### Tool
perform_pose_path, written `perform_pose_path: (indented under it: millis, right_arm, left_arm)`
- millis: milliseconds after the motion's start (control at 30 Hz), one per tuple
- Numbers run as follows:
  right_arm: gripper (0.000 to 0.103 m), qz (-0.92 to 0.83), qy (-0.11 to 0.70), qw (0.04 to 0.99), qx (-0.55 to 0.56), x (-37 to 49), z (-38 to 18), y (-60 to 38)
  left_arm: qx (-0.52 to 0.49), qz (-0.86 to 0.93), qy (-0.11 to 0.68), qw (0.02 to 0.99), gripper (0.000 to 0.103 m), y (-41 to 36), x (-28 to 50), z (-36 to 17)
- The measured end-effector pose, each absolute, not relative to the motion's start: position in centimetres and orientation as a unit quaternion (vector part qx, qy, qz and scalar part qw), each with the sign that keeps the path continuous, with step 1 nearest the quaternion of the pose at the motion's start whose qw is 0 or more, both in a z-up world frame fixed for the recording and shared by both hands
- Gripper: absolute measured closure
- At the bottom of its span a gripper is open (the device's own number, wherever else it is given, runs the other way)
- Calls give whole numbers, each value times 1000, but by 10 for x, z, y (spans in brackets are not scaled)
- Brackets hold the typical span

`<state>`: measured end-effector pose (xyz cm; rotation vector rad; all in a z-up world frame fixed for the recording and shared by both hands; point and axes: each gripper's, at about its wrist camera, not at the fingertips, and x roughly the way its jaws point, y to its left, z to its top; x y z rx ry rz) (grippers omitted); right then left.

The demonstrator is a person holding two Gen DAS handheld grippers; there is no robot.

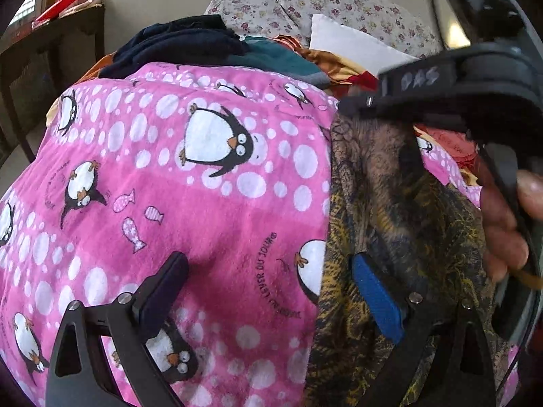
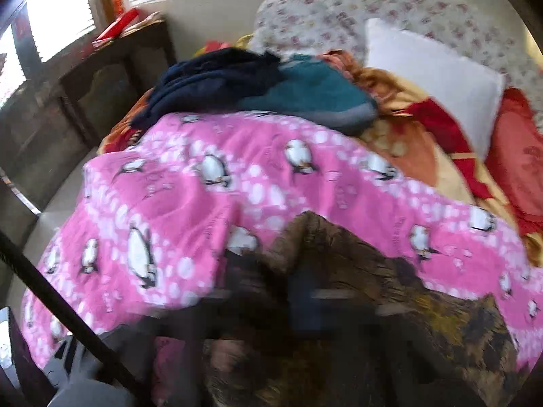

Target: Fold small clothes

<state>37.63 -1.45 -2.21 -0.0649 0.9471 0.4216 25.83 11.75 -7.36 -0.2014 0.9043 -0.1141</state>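
Note:
A brown and yellow patterned garment [image 1: 390,186] hangs over a pink penguin blanket [image 1: 169,186]. My right gripper [image 1: 349,107] comes in from the upper right of the left wrist view and is shut on the garment's top edge. A hand [image 1: 505,230] holds that tool. My left gripper [image 1: 269,261] stands open low in front of the garment. Its blue pad [image 1: 376,298] is before the cloth and its other finger is over the blanket. In the blurred right wrist view the garment [image 2: 356,271] drapes over my right gripper [image 2: 305,291], with the blanket [image 2: 203,186] beyond.
Behind the blanket lie a navy garment [image 1: 183,44], a teal one [image 1: 278,57], orange and red cloth, a white pillow [image 1: 349,44] and floral bedding [image 1: 305,0]. A dark wooden table [image 1: 51,51] stands at the left by a window.

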Motion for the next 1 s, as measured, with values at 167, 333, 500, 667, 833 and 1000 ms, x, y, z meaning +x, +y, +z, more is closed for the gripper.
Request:
perform_pose_path:
  millis: [167,333,500,667,833,1000]
  right_arm:
    - [96,294,390,872,29,376,-8,-26]
    - [95,161,412,895,-60,408,-58,-25]
    - [88,156,390,907,34,382,-38,-79]
    - [88,212,374,902,30,330,-31,-75]
    - [88,180,382,906,-11,329,-57,-35]
    - [49,183,373,910,14,285,-25,-74]
  left_arm:
    - [-112,-48,426,896,6,130,258,-69]
    - [-115,-42,437,891,6,137,264,-78]
    - [-103,-33,429,897,6,138,261,-73]
    - [-107,-6,429,897,6,148,260,-73]
    - [-113,-3,419,901,6,153,258,-75]
    - [-114,-17,405,907,6,151,255,-72]
